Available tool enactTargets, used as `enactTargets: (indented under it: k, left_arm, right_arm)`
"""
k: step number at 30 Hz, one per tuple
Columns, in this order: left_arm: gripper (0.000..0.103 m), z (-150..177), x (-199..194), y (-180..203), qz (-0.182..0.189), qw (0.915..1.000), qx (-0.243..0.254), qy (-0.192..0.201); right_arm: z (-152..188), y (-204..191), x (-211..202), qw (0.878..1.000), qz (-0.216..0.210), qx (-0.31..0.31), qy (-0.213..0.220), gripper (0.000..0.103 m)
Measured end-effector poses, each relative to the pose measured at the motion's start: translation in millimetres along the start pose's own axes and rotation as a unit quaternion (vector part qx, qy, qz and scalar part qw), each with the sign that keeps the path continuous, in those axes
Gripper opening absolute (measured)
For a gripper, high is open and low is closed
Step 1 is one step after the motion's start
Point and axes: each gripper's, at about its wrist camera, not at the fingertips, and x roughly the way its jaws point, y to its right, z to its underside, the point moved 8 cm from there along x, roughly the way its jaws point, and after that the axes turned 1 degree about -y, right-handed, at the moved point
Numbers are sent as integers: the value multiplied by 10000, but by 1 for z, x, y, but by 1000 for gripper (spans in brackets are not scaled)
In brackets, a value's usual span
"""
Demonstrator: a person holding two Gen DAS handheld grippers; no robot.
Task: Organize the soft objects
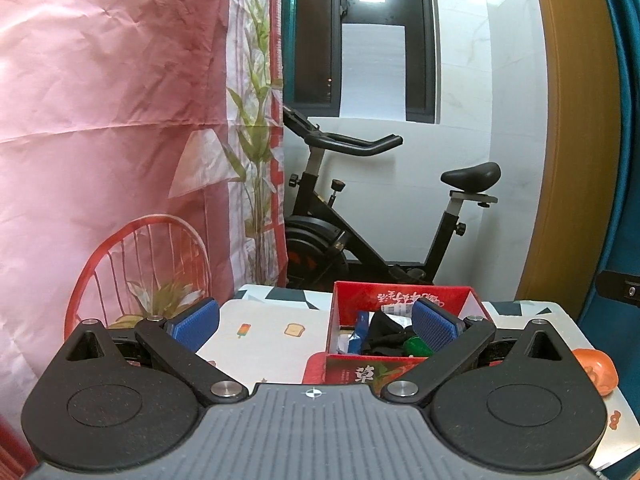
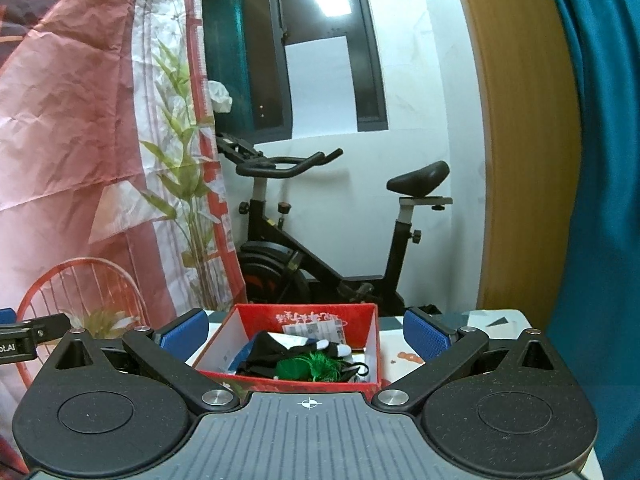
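Note:
A red cardboard box (image 1: 360, 300) stands on the table and holds several soft things: a black fabric piece (image 1: 384, 334), something green (image 1: 416, 347) and blue and white items. In the right wrist view the same box (image 2: 372, 344) shows a green tuft (image 2: 316, 366) and black-and-white fabric (image 2: 280, 344). My left gripper (image 1: 316, 326) is open and empty, above the table just left of the box. My right gripper (image 2: 306, 334) is open and empty, hovering in front of the box. An orange soft object (image 1: 598, 372) lies on the table at the right.
The table has a white patterned cloth (image 1: 264, 332). A black exercise bike (image 1: 360, 232) stands behind the table. A pink printed curtain (image 1: 100, 140) hangs on the left, a wooden door frame (image 1: 572, 140) and teal fabric (image 2: 600, 160) on the right. The other gripper's tip (image 2: 24, 336) shows at the left edge.

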Motion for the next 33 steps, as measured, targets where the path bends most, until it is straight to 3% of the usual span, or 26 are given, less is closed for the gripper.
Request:
enactTargets:
  k: [33]
  left_arm:
    - [103,2,-2,-3,-52,10000,-42,14]
  right_arm:
    - [2,0,1,10000,4,-4,-24,103]
